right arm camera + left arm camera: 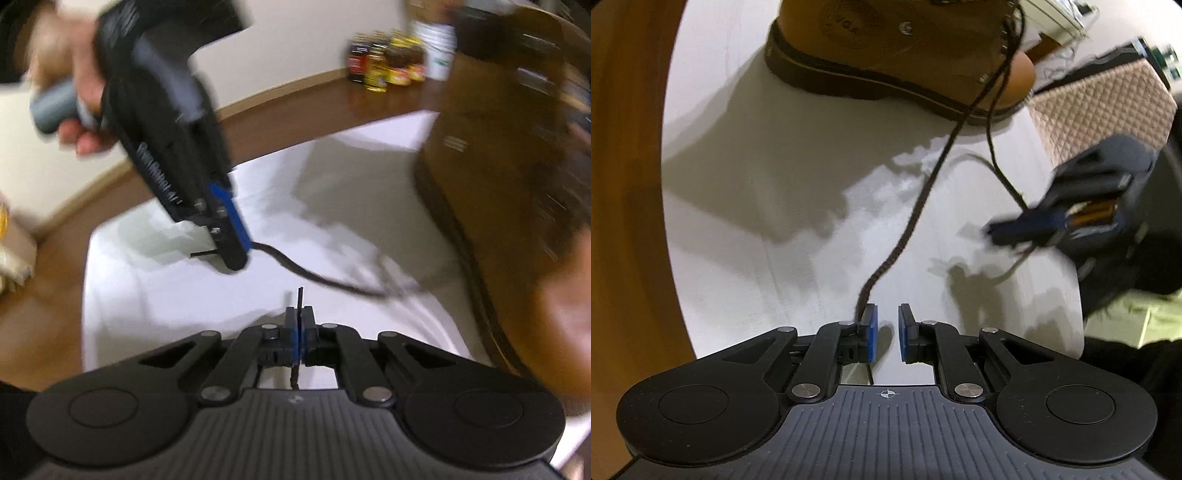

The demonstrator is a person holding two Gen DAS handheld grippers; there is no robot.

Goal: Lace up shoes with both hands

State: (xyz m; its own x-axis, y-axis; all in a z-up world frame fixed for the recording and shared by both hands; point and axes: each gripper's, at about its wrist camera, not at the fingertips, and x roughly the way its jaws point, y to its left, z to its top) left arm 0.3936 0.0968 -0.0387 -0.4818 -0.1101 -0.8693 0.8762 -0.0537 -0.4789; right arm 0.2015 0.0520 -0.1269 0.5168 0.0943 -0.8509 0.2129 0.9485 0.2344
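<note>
Presently the left tool (887, 332) stands part open, its blue pads apart; one dark brown lace (916, 206) runs from the boot down to the outer side of its left finger (868, 328) and passes behind it, not between the pads, so whether that lace is caught there cannot be told. The right tool (298, 334) has its pads pressed together on the second lace end (300, 301), whose stiff tip stands up just above the closed pads while the cord hangs below them. In the left wrist view the right tool appears blurred at the right, with the second lace curving from the boot toward it. The boot (894, 55) lies far from the left tool, at the far edge of the white bench (757, 221), toe to the right; it is tan with a dark brown sole, metal eyelets and a round embossed mark on its side. In the right wrist view a hand (70, 92) grips the left tool's grey handle. Wooden floor surrounds the bench; a quilted pink surface (1100, 107) lies far right, and small bottles (384, 61) stand on the floor by the wall.
</note>
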